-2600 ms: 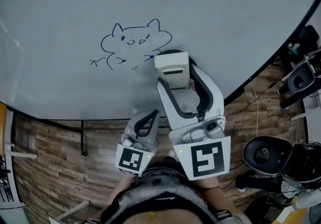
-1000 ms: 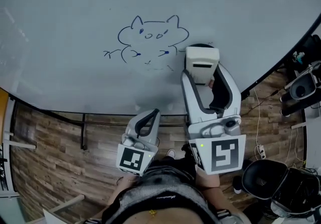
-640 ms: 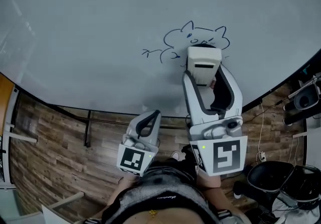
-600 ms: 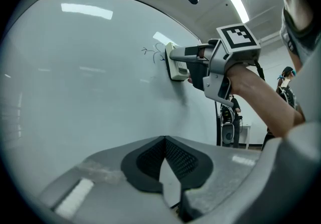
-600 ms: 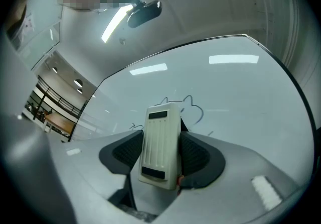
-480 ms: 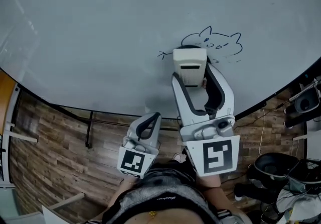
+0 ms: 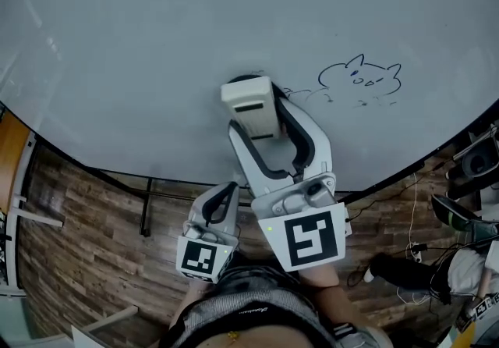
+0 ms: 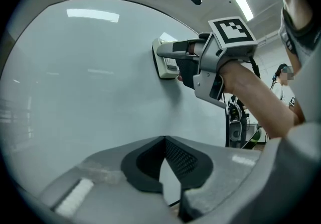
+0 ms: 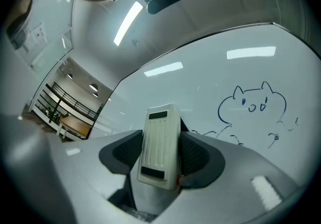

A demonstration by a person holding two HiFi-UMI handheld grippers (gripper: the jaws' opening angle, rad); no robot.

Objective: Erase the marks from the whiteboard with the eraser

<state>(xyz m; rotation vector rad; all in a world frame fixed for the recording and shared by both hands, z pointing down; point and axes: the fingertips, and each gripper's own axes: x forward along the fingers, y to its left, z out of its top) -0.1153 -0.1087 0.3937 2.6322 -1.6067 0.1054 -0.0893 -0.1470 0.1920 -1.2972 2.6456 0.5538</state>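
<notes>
A big whiteboard (image 7: 140, 42) carries a blue cat-like drawing (image 7: 360, 78), also seen in the right gripper view as the drawing (image 9: 252, 106). My right gripper (image 7: 251, 108) is shut on a white eraser (image 7: 249, 107), pressed flat to the board left of the drawing. The eraser (image 9: 160, 143) sits clamped between the dark pads. Faint blue strokes (image 7: 308, 95) lie just right of it. My left gripper (image 7: 226, 198) hangs low, below the board's edge, shut with nothing in it; its view shows the eraser (image 8: 165, 61) and the right gripper against the board.
Below the whiteboard's lower edge lies a wood-plank floor (image 7: 86, 261). Cables and dark equipment (image 7: 460, 221) crowd the right side. A person stands at the far right of the left gripper view (image 8: 283, 87).
The right gripper has swept the eraser leftward across the lower part of the drawing. Some of the lower left strokes are gone. The head view has swung left too, so the drawing sits further right.
</notes>
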